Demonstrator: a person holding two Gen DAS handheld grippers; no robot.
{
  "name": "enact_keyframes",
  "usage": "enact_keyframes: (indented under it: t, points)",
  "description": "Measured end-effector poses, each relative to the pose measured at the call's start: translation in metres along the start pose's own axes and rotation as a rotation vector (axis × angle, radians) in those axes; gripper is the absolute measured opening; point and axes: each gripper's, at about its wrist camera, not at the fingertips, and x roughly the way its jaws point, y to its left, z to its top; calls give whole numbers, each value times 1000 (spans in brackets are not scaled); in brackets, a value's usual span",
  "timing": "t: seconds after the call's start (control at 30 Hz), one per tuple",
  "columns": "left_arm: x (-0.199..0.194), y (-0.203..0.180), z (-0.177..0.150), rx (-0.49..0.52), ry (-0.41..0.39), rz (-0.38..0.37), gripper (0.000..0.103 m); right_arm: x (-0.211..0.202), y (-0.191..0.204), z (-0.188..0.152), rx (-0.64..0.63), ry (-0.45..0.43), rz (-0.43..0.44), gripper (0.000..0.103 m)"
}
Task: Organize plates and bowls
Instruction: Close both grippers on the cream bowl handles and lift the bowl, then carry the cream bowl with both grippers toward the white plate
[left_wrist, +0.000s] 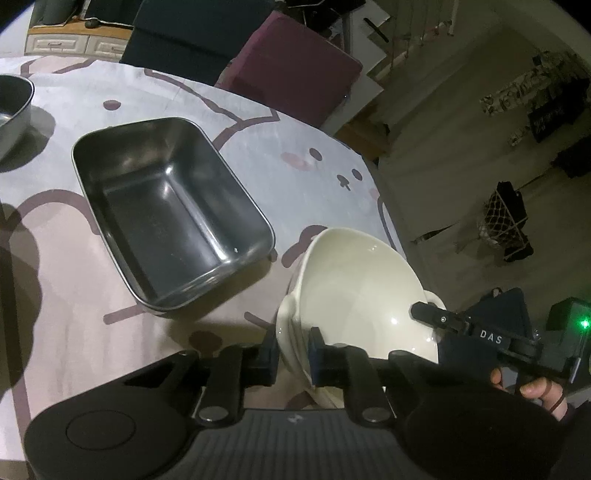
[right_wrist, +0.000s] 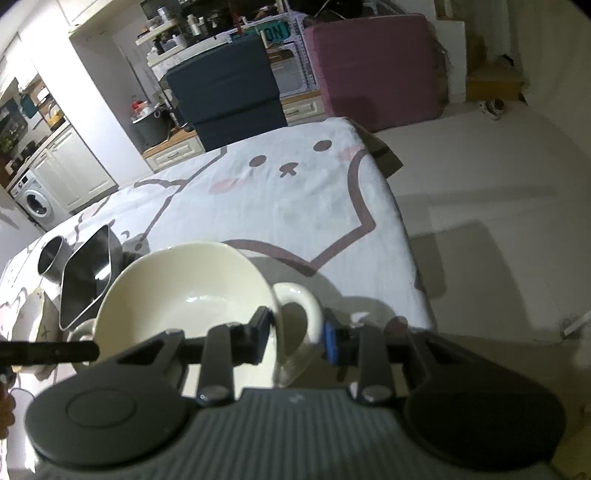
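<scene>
A cream ceramic bowl (left_wrist: 354, 288) with two side handles is held between both grippers over the table's near right corner. My left gripper (left_wrist: 293, 356) is shut on the bowl's left handle and rim. My right gripper (right_wrist: 297, 334) has its jaws around the bowl's right handle (right_wrist: 299, 314); it also shows in the left wrist view (left_wrist: 439, 317). The bowl fills the lower middle of the right wrist view (right_wrist: 184, 291). A rectangular steel tray (left_wrist: 170, 210) sits empty on the table, left of the bowl. A round steel bowl (left_wrist: 11, 107) stands further left.
The table wears a white cloth with a cartoon bear print (right_wrist: 280, 206). A dark blue chair (right_wrist: 229, 92) and a maroon chair (right_wrist: 373, 66) stand at its far side. The table's right edge (left_wrist: 384, 206) drops to open floor.
</scene>
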Motion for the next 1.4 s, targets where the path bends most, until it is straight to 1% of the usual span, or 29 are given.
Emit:
enact_keyframes:
  t: [0.1,0.3,0.37,0.5,0.7,0.93,1.4]
  points:
    - [0,1,0,19,-2,-11,17,1,-1,-1,0,-6,2,34]
    - [-3,-2,2,90,-15,12,17,-4,6,-12,10,-48,-29,34]
    - [-6,-5,4,118,-26,23,17,-7,8,-17,7,-52,-28,34]
    - [-15,-9,6,153,-45,12,18,-19,13,-26,9,-70,-18,32]
    - [-28,-15,8,171,-67,1,18,-38,19,-28,-1,-94,-9,31]
    - [-45,-19,7,164,-90,-11,18,-59,30,-27,-13,-122,-8,30]
    - [-99,-23,2,161,-150,-29,18,-94,59,-25,-48,-164,7,30]
